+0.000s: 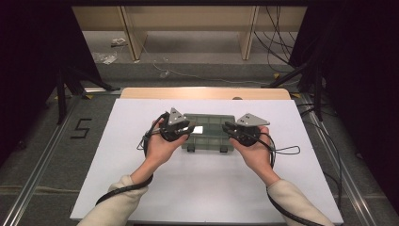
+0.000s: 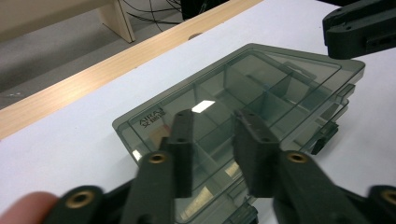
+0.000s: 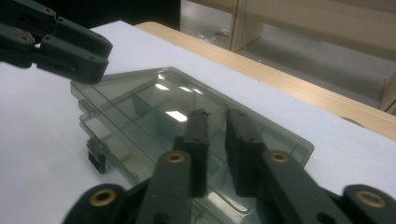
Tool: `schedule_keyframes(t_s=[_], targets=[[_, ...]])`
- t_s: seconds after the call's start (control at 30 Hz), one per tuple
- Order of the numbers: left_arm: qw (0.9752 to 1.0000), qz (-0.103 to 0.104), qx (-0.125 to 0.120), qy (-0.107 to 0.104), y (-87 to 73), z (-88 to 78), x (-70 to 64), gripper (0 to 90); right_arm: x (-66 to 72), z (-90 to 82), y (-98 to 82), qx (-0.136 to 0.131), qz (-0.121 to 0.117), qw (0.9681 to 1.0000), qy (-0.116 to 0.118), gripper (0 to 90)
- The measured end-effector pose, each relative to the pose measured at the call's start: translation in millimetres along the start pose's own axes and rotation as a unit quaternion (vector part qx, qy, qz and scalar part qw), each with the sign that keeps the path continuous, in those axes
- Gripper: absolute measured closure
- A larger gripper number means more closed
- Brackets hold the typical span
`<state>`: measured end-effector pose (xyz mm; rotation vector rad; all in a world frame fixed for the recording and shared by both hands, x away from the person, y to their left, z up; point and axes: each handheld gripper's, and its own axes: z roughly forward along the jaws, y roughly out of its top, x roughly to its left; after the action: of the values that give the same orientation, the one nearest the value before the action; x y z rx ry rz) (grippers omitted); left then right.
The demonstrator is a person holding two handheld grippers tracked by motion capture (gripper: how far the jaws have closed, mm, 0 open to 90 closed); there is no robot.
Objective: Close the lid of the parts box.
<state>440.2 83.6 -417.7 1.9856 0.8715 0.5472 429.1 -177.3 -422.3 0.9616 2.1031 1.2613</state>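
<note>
Resting flat, smoky translucent divided box (image 1: 208, 130), lid shut, both claws nearly clenched, gripping nothing.

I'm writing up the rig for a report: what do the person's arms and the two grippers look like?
Both forearms wear cream sleeves. The left gripper and right gripper are black, each with a round body, two flat black jaws with brass-coloured rivets, a grey three-cornered plate on top and a black cable trailing back.
</note>
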Motion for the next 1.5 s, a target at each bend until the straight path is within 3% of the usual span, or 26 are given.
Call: schedule_keyframes(t_s=[0.1,0.2,1.5], targets=[[0.9999,0.001,0.010,-0.002,-1.7,1.6,-1.1,86.7,2.2,2.1,-0.4,0.010,-0.010,0.9999,0.002,90.0],[0.9999,-0.002,0.013,-0.008,-2.8,2.7,-1.7,89.3,3.0,3.1,-0.3,0.013,-0.012,0.9998,0.005,90.0],[0.9991,-0.009,0.038,-0.018,-9.0,11.2,-8.5,89.7,6.0,11.5,-7.9,0.060,-0.006,0.9981,0.005,90.0]])
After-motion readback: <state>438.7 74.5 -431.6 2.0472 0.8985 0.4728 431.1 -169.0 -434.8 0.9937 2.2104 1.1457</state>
